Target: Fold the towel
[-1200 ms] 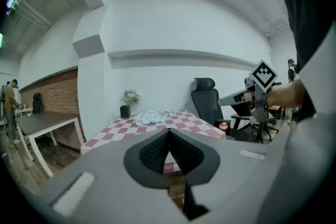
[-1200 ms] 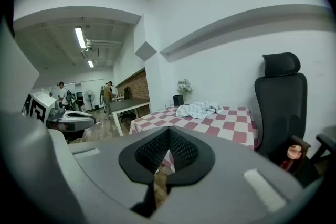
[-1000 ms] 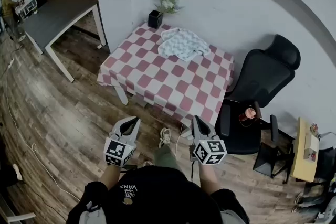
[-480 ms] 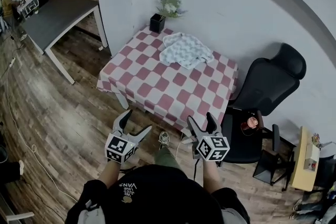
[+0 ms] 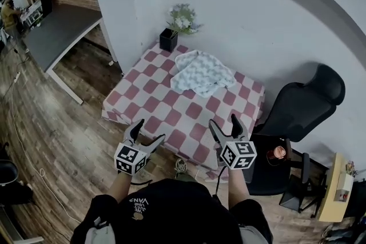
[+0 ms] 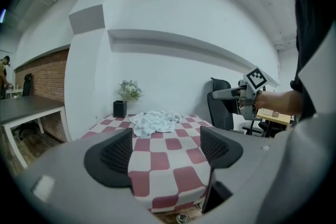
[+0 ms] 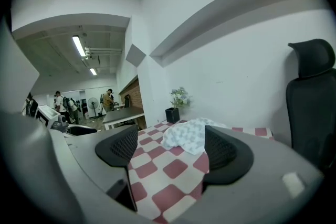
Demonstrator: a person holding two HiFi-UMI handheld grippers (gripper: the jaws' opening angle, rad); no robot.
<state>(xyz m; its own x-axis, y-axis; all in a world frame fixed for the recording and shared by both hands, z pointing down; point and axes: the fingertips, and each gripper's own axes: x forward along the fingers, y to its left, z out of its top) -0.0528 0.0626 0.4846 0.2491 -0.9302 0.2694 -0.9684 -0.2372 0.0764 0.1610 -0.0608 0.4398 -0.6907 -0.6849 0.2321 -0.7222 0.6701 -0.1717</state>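
Observation:
A crumpled white towel with a pale check [image 5: 201,74] lies on the far half of a table under a red-and-white checked cloth [image 5: 166,117]. The left gripper view has the towel [image 6: 154,121] straight ahead, and the right gripper view has the towel [image 7: 190,135] too. My left gripper [image 5: 144,135] hovers at the table's near edge, open and empty. My right gripper [image 5: 225,128] is over the near right corner, open, nothing between its fingers. The right gripper [image 6: 247,95] also shows in the left gripper view. Both stand well short of the towel.
A black pot with pale flowers [image 5: 170,38] stands at the table's far corner by the wall. A black office chair [image 5: 297,117] sits right of the table, a small wooden side table [image 5: 333,186] beyond it. A grey desk [image 5: 54,31] and people are at far left.
Both grippers went from shut to open and moved forward from over the floor to the table's near edge. The table and towel now sit closer in the head view.

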